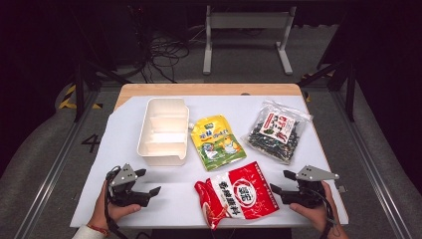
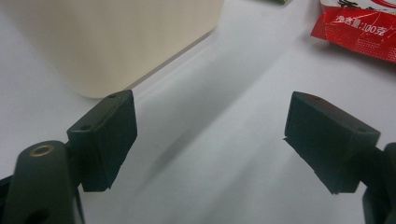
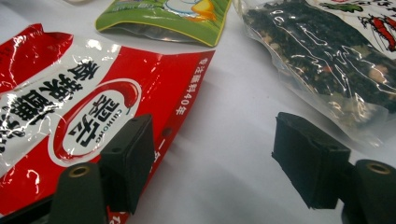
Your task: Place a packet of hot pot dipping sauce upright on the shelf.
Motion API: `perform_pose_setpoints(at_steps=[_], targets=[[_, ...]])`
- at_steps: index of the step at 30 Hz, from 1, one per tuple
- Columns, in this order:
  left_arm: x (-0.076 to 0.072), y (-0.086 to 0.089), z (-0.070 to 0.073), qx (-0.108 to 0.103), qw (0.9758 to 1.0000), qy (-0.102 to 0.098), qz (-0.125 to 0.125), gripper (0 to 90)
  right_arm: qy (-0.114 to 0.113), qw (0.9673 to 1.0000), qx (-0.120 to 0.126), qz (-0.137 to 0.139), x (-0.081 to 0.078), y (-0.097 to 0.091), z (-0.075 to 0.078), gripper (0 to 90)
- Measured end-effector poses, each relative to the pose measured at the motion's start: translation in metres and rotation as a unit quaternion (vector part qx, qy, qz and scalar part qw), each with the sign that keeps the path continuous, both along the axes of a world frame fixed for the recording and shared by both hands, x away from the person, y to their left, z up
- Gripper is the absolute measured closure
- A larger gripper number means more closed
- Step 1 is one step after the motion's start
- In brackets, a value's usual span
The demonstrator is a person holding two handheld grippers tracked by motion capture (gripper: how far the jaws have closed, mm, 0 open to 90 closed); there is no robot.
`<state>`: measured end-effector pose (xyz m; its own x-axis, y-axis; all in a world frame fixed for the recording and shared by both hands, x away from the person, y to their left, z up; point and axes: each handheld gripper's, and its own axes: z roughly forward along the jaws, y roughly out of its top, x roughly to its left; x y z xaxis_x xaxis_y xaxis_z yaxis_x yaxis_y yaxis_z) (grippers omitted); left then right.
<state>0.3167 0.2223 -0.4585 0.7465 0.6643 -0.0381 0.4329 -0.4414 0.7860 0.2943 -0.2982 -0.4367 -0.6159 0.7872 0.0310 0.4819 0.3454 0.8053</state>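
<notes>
Currently on the desk [image 1: 149, 204]: one white divided tray [image 1: 163, 130], three pouches, green spouted pouch [image 1: 217, 142], clear bag of dark dried contents [image 1: 276, 130], red packet [image 1: 238, 195] nearest, left gripper [image 1: 148, 182] and right gripper [image 1: 280, 181] flanking it, both jaws wide apart, holding nothing.

Left gripper [image 1: 148, 182]: black two-jaw tool, blocky square pads, brass-ringed pivot hole, grey three-cornered top plate.
Right gripper [image 1: 280, 181]: same black build, grey plate, black trailing cable.
Left wrist: white cuff, red band.
</notes>
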Motion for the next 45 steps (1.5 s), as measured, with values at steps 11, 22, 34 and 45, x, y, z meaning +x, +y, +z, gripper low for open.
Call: perform_pose_setpoints(at_steps=[11,22,34,45], targets=[[0.001,-0.005,0.0,-0.008,0.9998,0.004,-0.018,21.8,-0.005,0.9992,-0.022,0.032,0.026,0.03,0.008,50.5],[0.004,-0.021,-0.004,0.013,0.9983,0.009,-0.057,26.2,0.009,0.9984,-0.02,0.052,0.061,0.059,0.011,56.9],[0.002,-0.027,-0.006,0.022,0.9975,0.012,-0.066,27.4,0.022,0.999,-0.029,0.027,0.065,0.058,0.007,52.4],[0.001,-0.029,-0.007,0.032,0.9969,0.013,-0.071,27.3,0.021,0.9987,-0.042,0.02,0.092,0.083,0.008,61.8]])
